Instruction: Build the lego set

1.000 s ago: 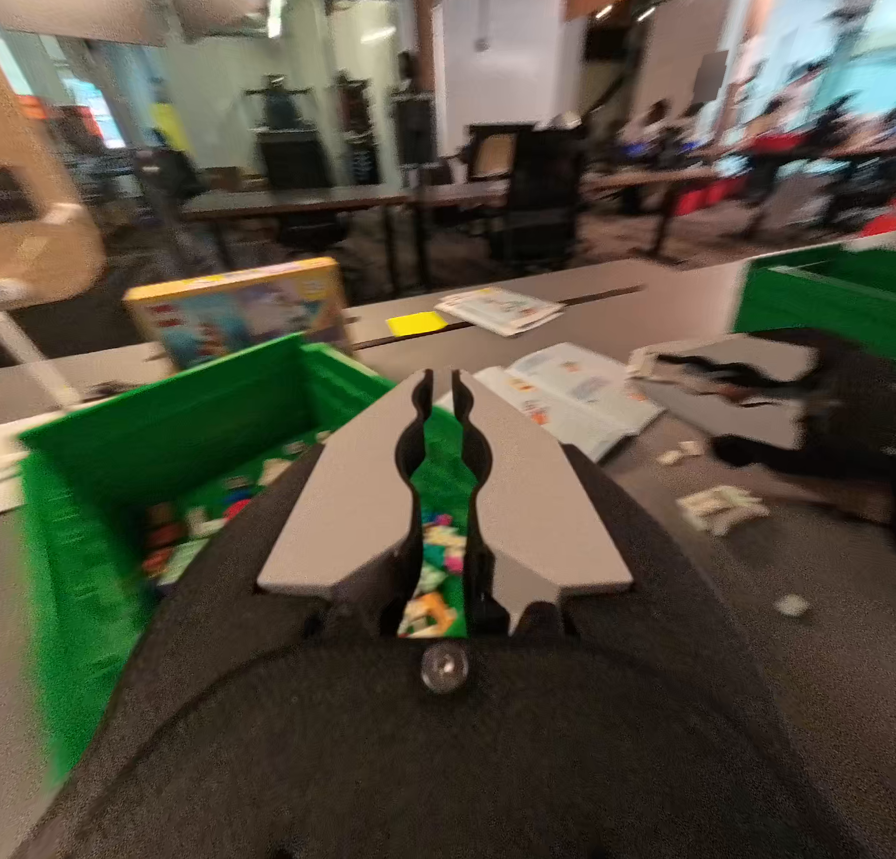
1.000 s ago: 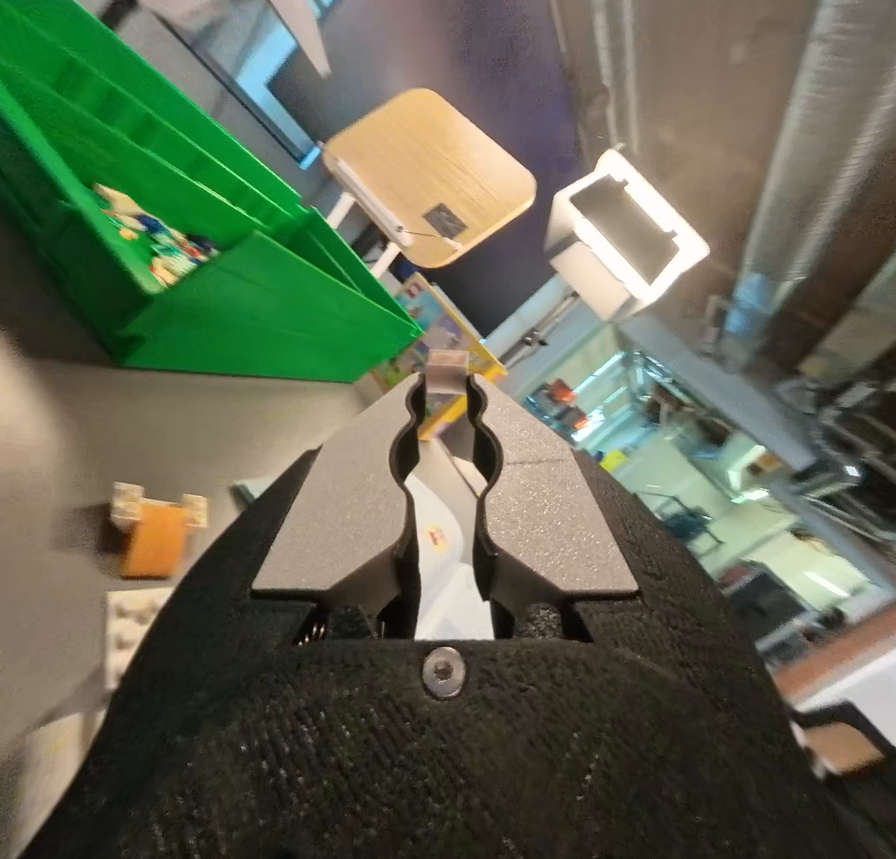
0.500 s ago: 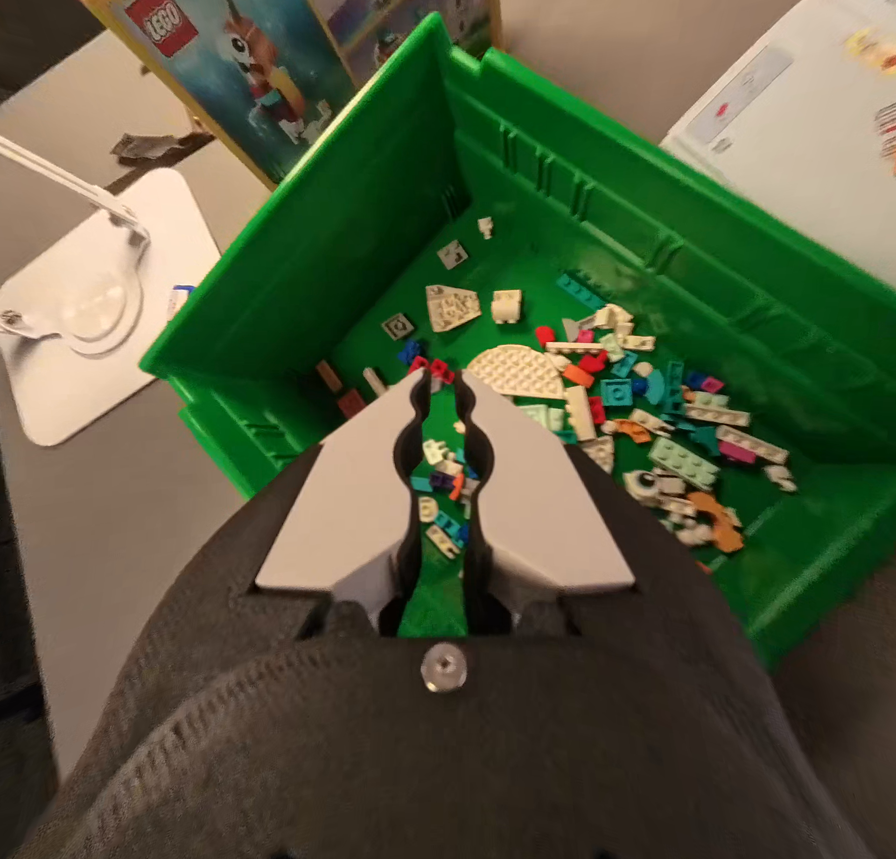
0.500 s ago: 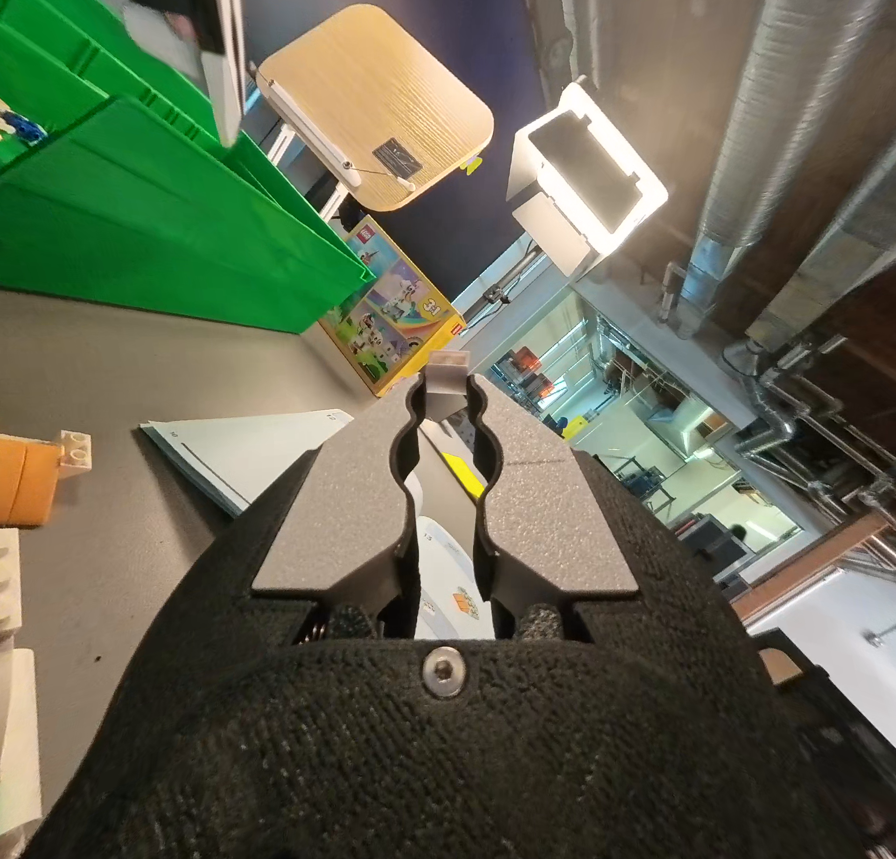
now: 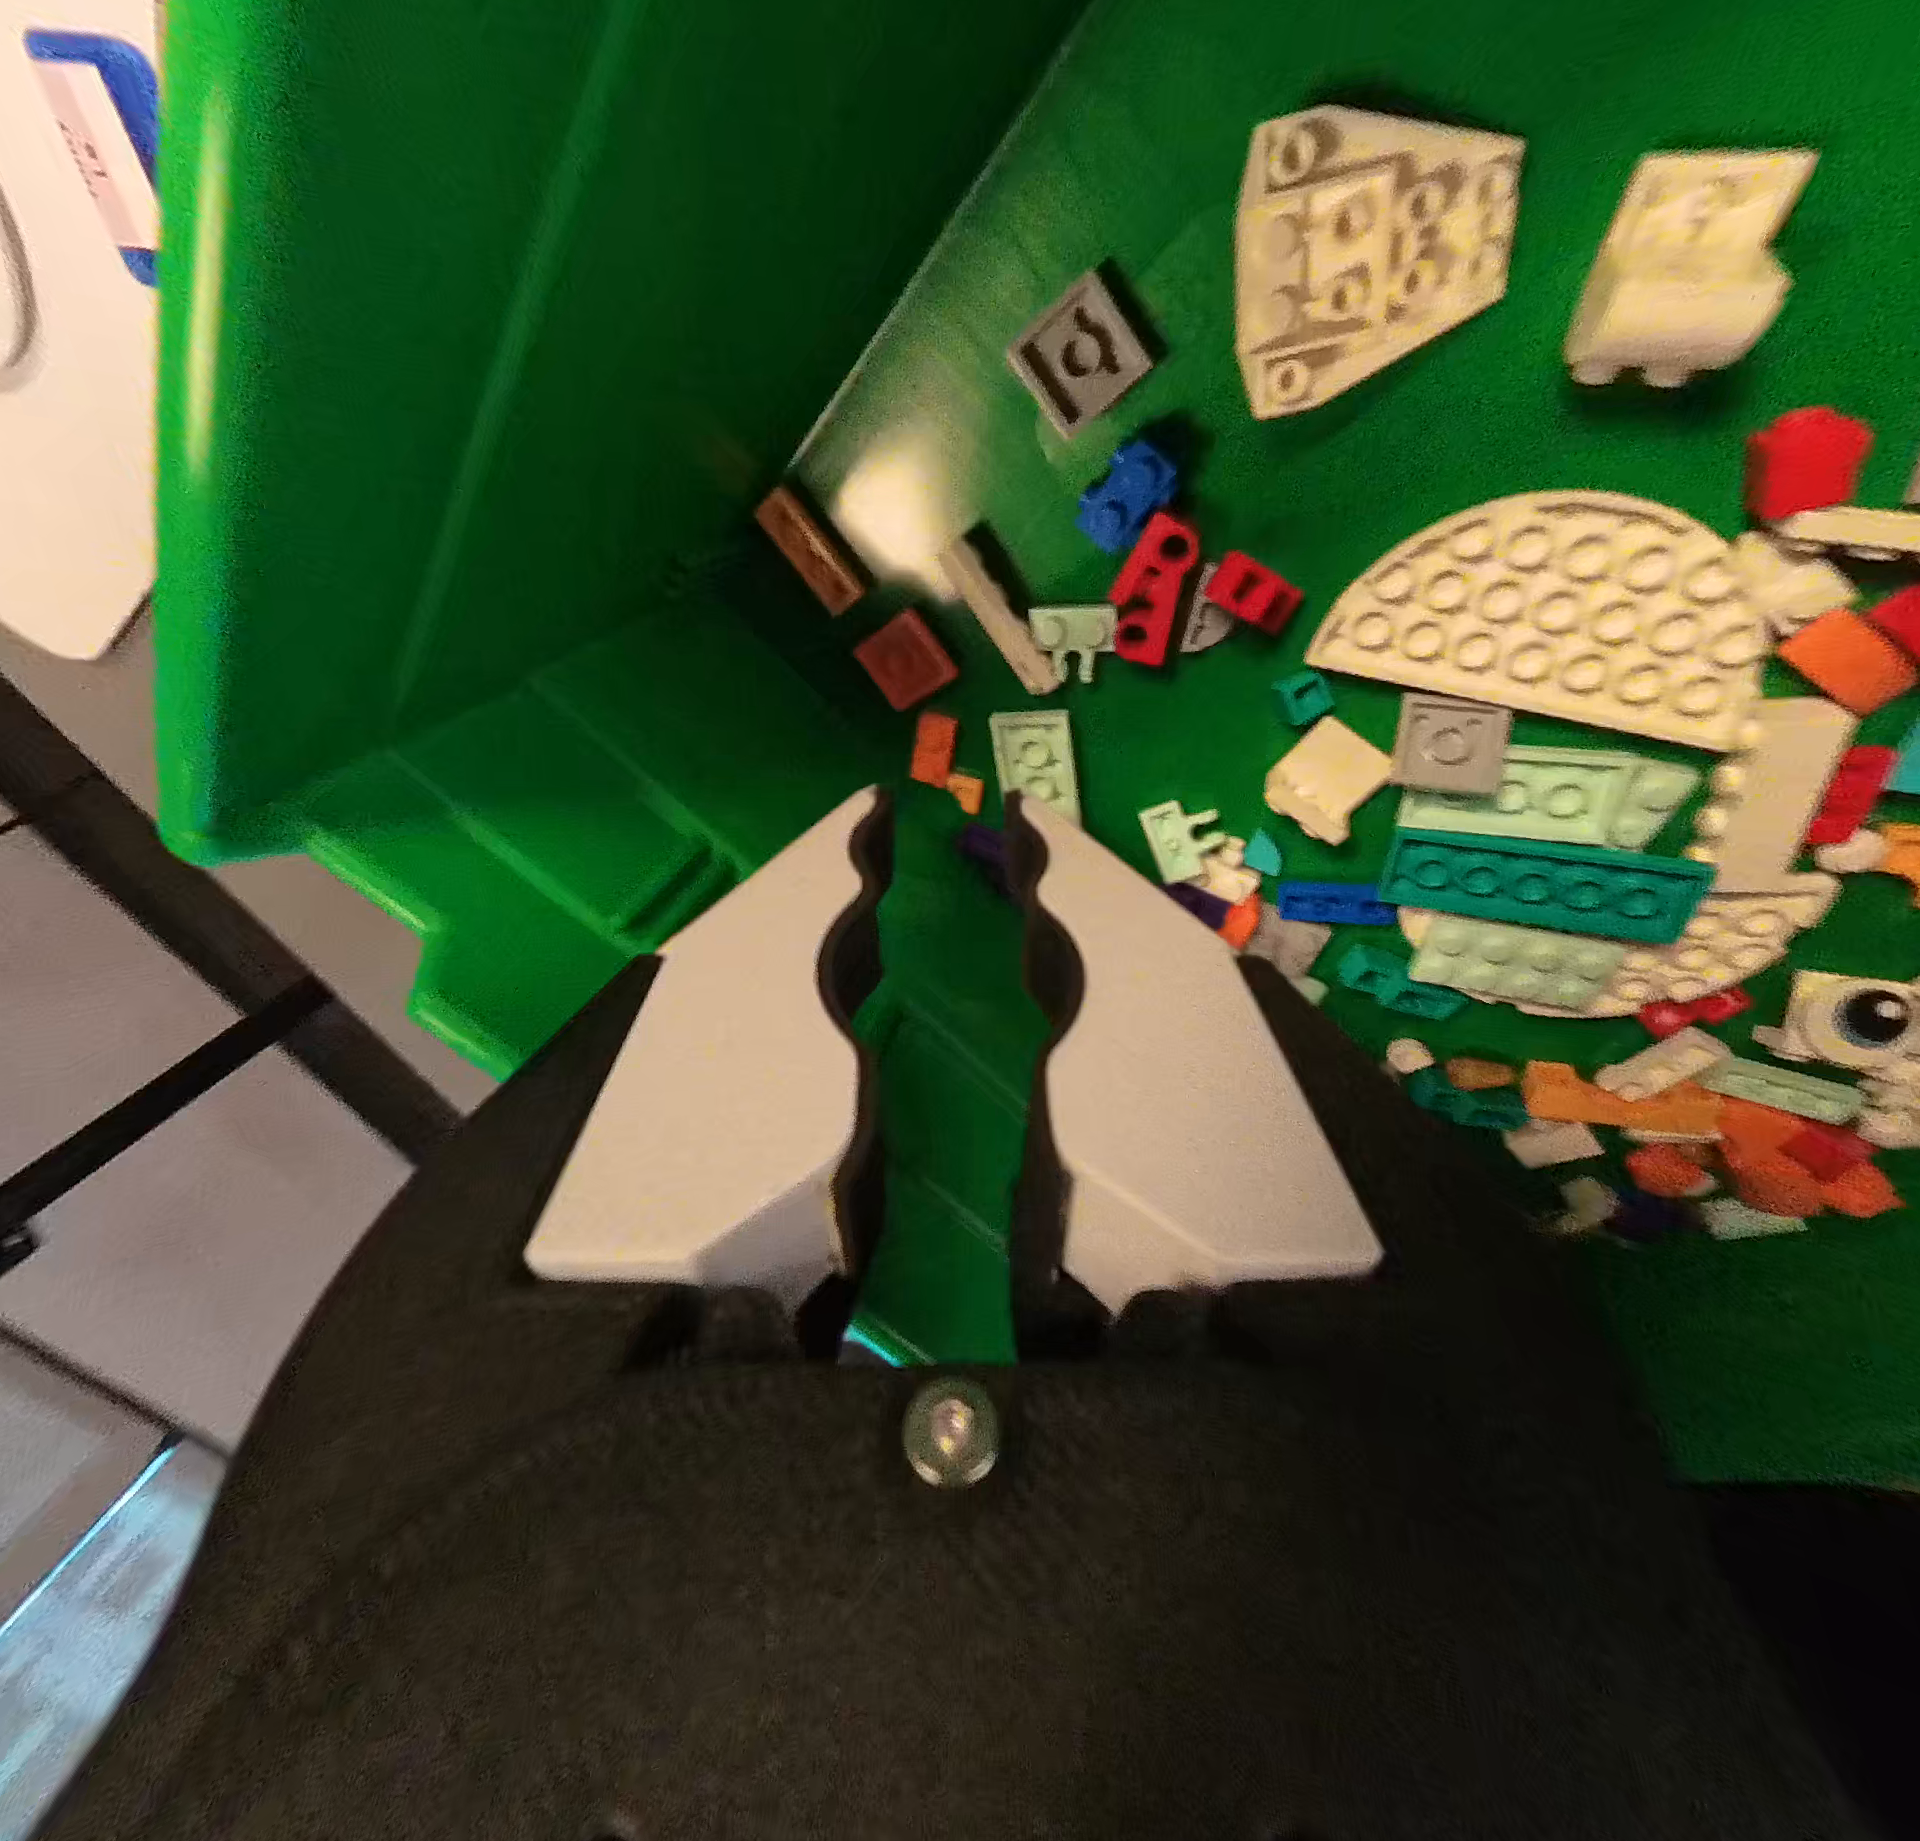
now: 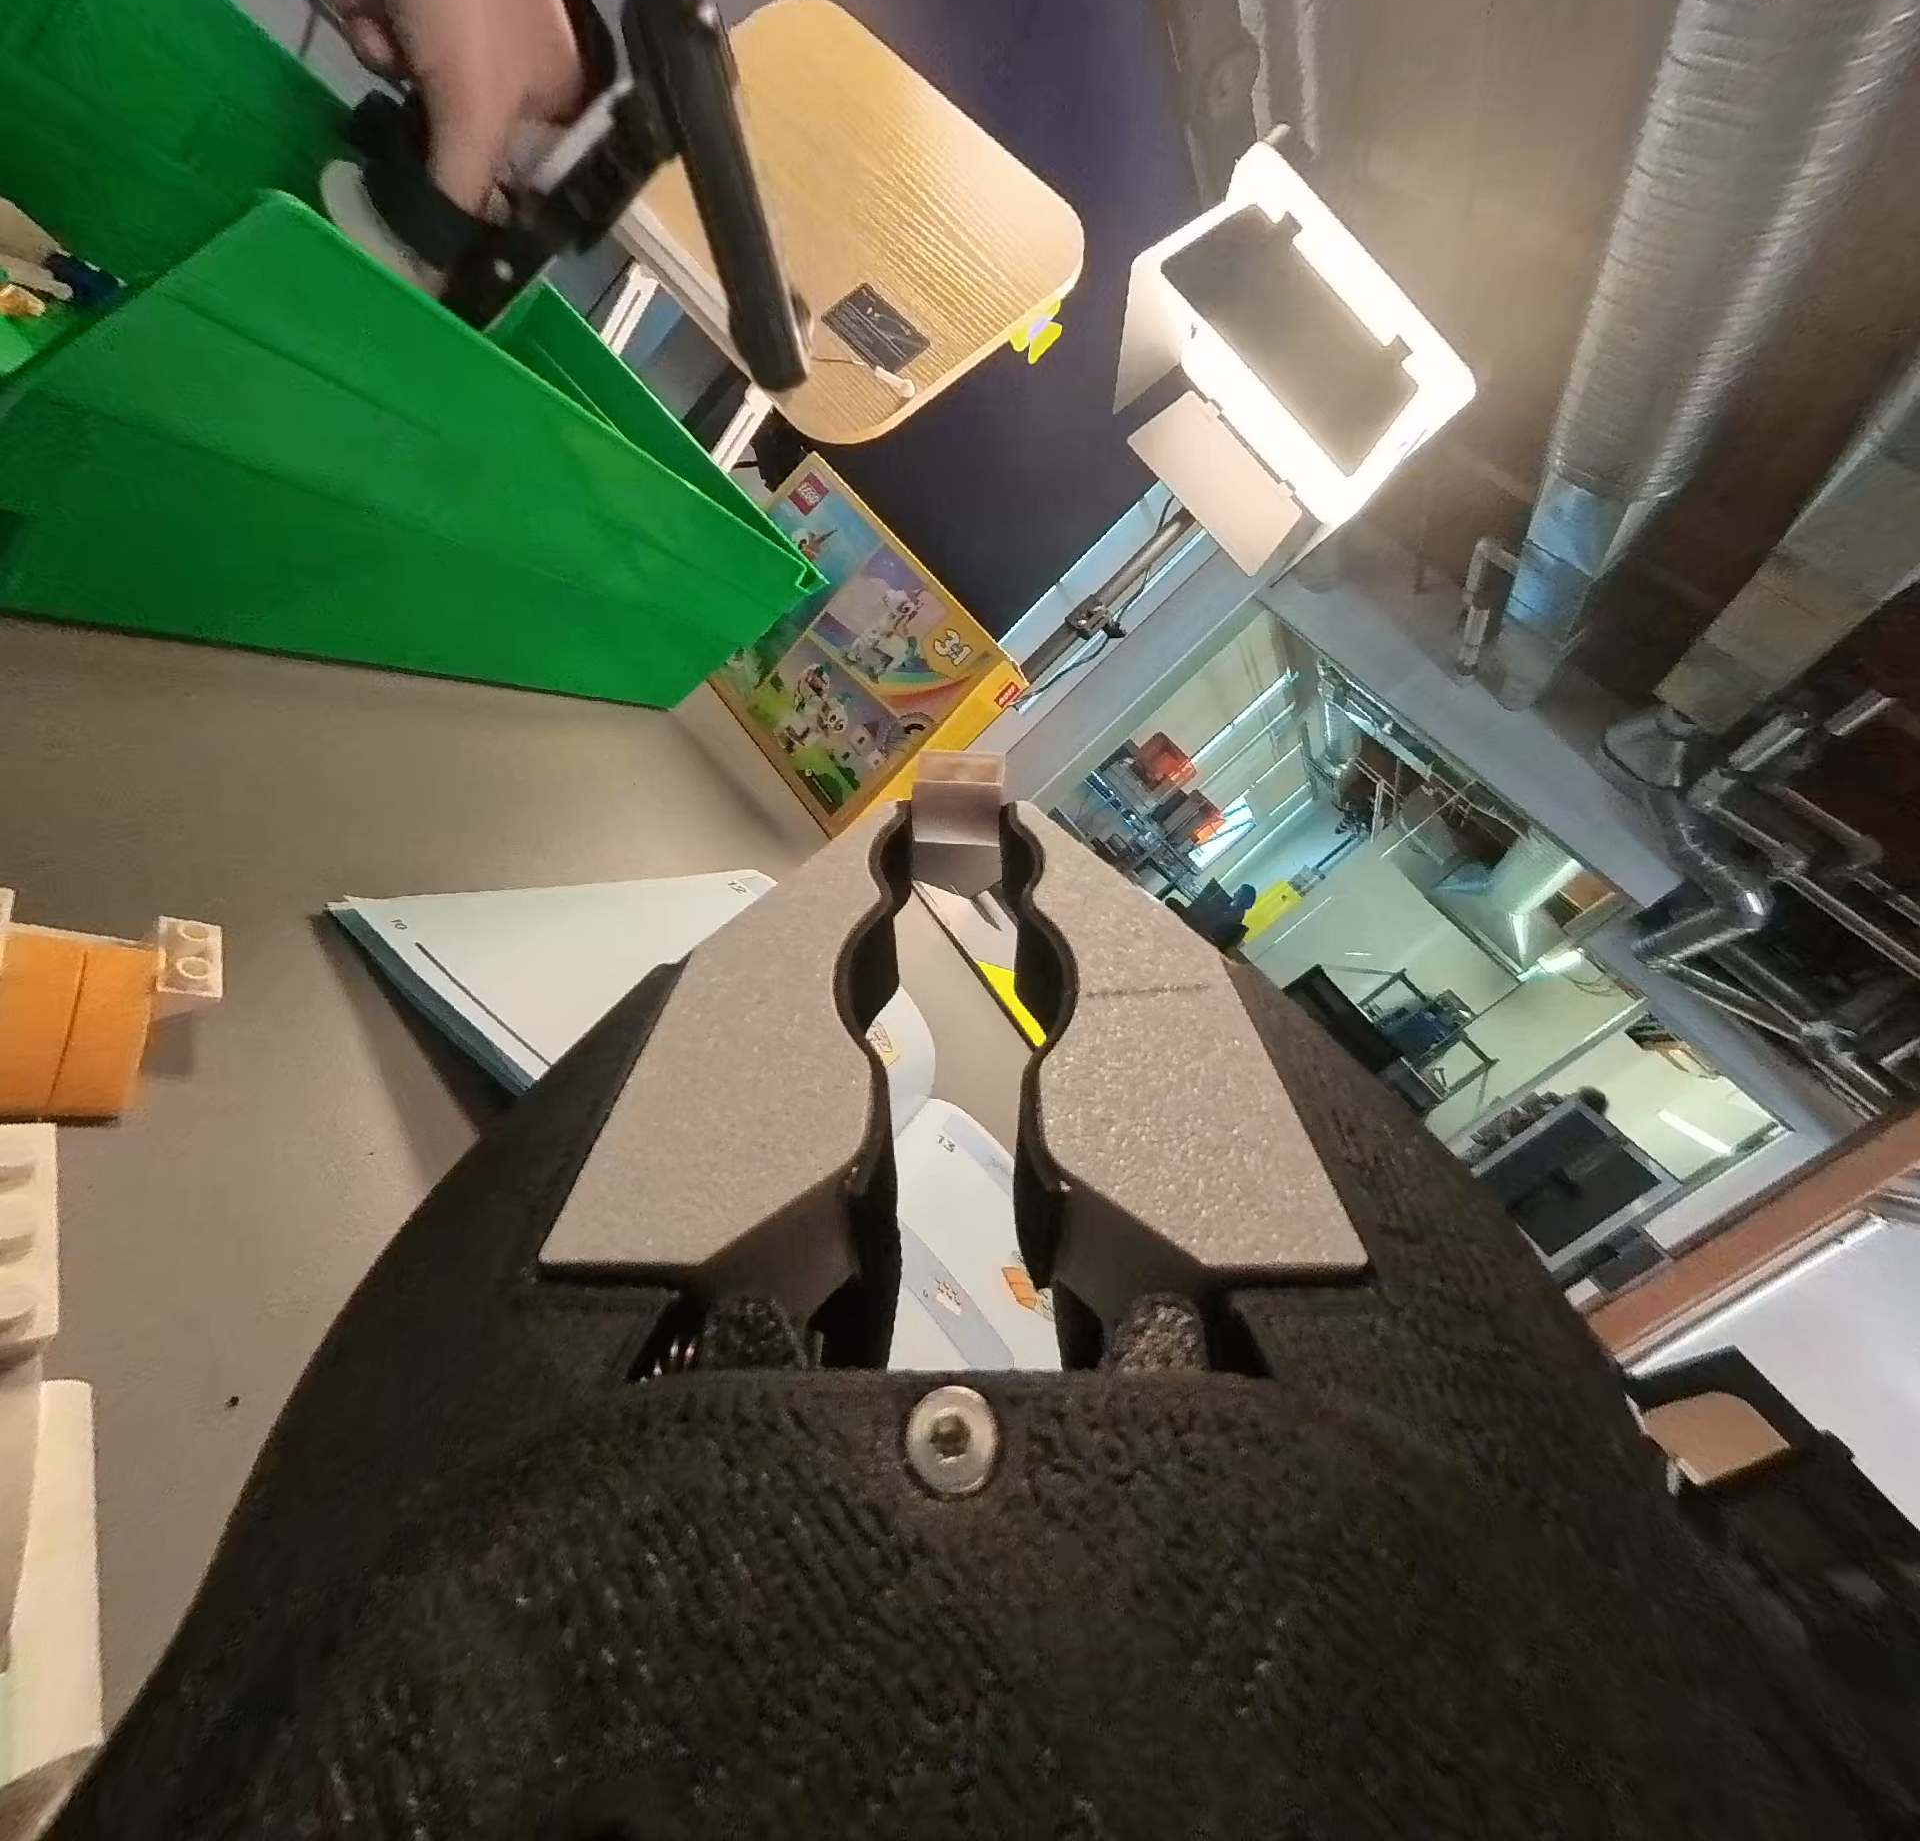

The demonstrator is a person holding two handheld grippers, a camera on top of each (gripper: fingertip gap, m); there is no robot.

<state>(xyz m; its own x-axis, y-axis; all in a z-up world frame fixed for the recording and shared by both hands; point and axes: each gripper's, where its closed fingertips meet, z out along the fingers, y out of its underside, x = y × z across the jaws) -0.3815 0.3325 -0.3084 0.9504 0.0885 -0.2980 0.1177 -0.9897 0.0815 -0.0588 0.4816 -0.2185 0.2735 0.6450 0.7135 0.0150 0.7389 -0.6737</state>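
My left gripper (image 5: 951,815) is open a little and empty, low inside the green bin (image 5: 468,441) near its left corner. Just ahead of its tips lie a mint plate (image 5: 1034,757), small orange bits (image 5: 940,752) and a brown tile (image 5: 904,653). Farther right are a cream half-round plate (image 5: 1538,617), a cream wedge plate (image 5: 1361,253) and a teal plate (image 5: 1538,887). My right gripper (image 6: 958,835) is shut on a small clear brick (image 6: 961,804), held above the grey table (image 6: 312,804). An orange and clear partial build (image 6: 94,1022) sits at the left.
The bin (image 6: 312,503) also shows in the right wrist view, with a hand holding the left gripper (image 6: 540,129) over it. A yellow set box (image 6: 873,648) stands behind the bin. An open instruction booklet (image 6: 540,960) lies on the table. White pieces (image 6: 26,1220) are at the left edge. My hands' fingertips stand some 35 centimeters from each other. From my left tips it is roughly 9 centimeters to the cream half-round plate (image 5: 1538,617); from my right, 30 centimeters.
My left gripper has dropped down into the bin close to the loose pieces, and its jaws have parted slightly. My right gripper has tilted a little and still holds the clear brick.
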